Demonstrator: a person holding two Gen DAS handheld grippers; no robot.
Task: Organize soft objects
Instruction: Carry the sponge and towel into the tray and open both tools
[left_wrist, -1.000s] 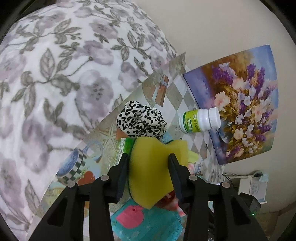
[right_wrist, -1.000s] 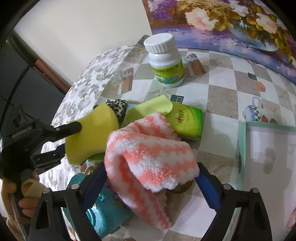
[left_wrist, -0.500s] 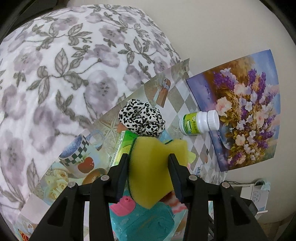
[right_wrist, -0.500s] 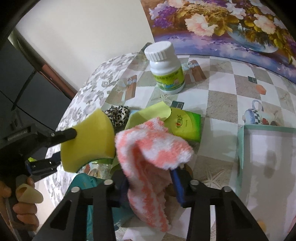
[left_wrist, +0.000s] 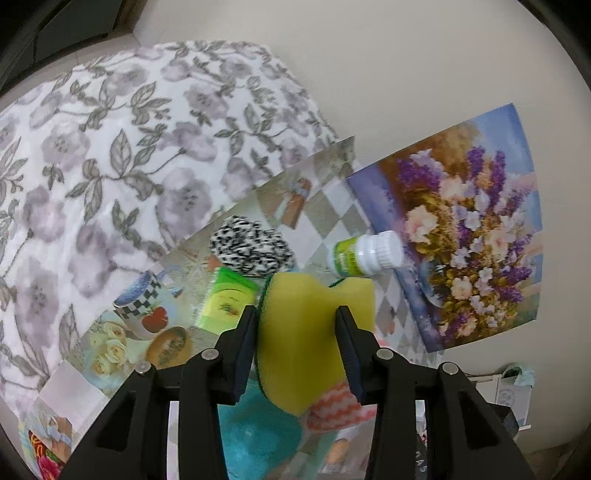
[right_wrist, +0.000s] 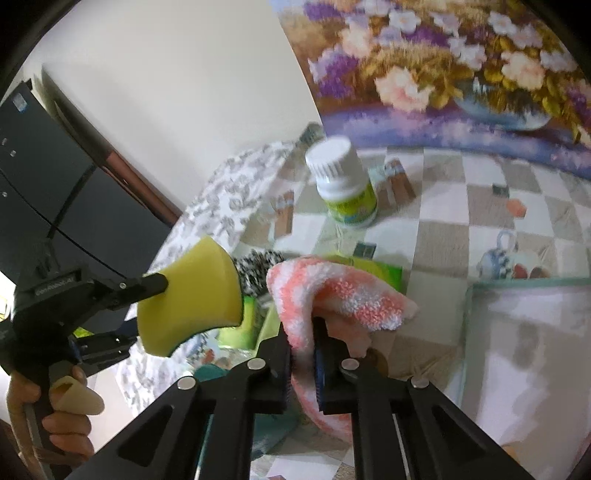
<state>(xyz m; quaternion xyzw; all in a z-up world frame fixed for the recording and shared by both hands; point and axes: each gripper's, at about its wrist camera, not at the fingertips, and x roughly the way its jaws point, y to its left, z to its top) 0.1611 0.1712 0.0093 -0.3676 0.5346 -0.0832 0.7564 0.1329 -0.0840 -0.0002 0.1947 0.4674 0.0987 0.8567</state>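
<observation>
Left tool (left_wrist: 297, 332) clamped the yellow sponge (left_wrist: 306, 332) across its narrow waist, sponge lifted clear of the counter (right_wrist: 443, 236). Right tool (right_wrist: 301, 347) had just been closing and pinched a fold of the pink-and-white fluffy cloth (right_wrist: 332, 295), rest of it draped over the fingertips. Both held side by side, sponge to the cloth's left, above the leopard scrunchie (left_wrist: 251, 251) and green packet (left_wrist: 225, 299).

Right gripper (right_wrist: 300, 360) jaws just closed, now pinching pink-white cloth (right_wrist: 332, 295); both grippers lifted higher above table.
</observation>
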